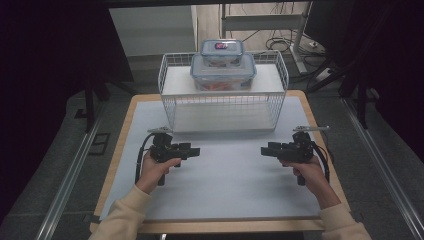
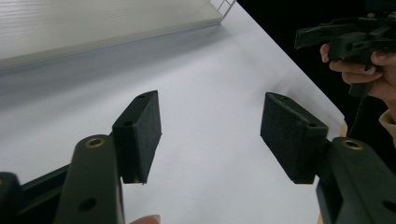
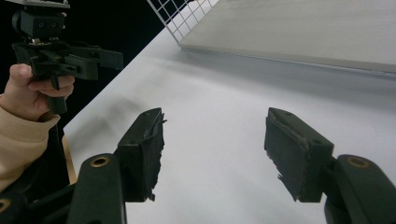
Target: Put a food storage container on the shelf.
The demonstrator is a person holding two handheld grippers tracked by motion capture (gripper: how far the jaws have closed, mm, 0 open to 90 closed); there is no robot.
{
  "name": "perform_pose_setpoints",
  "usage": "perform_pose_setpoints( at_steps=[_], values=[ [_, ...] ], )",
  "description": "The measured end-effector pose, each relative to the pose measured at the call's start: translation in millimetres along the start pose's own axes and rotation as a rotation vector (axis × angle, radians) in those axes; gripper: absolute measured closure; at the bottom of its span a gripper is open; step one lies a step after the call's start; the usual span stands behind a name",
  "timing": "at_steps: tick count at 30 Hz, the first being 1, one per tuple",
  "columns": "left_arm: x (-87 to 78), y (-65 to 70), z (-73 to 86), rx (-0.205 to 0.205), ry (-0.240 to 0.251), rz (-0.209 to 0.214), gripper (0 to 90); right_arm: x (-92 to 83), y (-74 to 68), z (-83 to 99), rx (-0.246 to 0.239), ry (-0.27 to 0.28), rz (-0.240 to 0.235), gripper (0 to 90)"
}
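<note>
Both black two-jaw hand-held grippers rest low over the white sheet-covered table (image 1: 225, 170), pointing inward at each other with bare table between them. Judged: a neutral, parked stance, hands apart and clear of the stack, as suits a job either finished or not yet begun.

Left gripper (image 1: 192, 150): jaws stand well apart, roughly two-thirds of their spread. In the left gripper view the two black pads (image 2: 140, 133) frame nothing but white table; no contact, nothing held. The white wire-mesh basket (image 1: 167, 82), turned open side down so it serves as a raised shelf, sits ahead of this claw and to its inner side, well apart.

Right gripper (image 1: 266, 149): likewise open to about the same width, empty. One pad (image 3: 294, 154) looks frayed at its edges. The basket's mesh corner and its flat white top panel lie beyond the claw tips, not touching.

Work items: large clear rectangular plastic food container with blue-rimmed lid (image 1: 223, 74) sits on the basket's top; small clear container of the same kind (image 1: 222, 51) is stacked centred on its lid. Both lie far forward of either claw, midway between them. Stacking large under small keeps the pile stable; the stack appears square and settled.
</note>
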State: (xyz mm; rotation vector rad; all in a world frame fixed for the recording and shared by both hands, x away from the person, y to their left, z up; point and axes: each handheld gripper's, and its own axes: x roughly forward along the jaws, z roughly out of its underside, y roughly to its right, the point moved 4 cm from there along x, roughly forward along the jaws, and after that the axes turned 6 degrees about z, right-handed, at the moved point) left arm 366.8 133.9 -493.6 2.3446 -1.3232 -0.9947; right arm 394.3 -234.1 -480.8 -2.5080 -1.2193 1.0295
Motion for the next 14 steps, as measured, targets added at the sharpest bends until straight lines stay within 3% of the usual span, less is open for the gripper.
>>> perform_pose_setpoints(
  at_steps=[14],
  values=[
    [0.4,-2.6,0.6,-0.008,-0.003,0.000,34.8,0.7,1.5,1.6,0.000,-0.003,0.004,32.7]
  ],
)
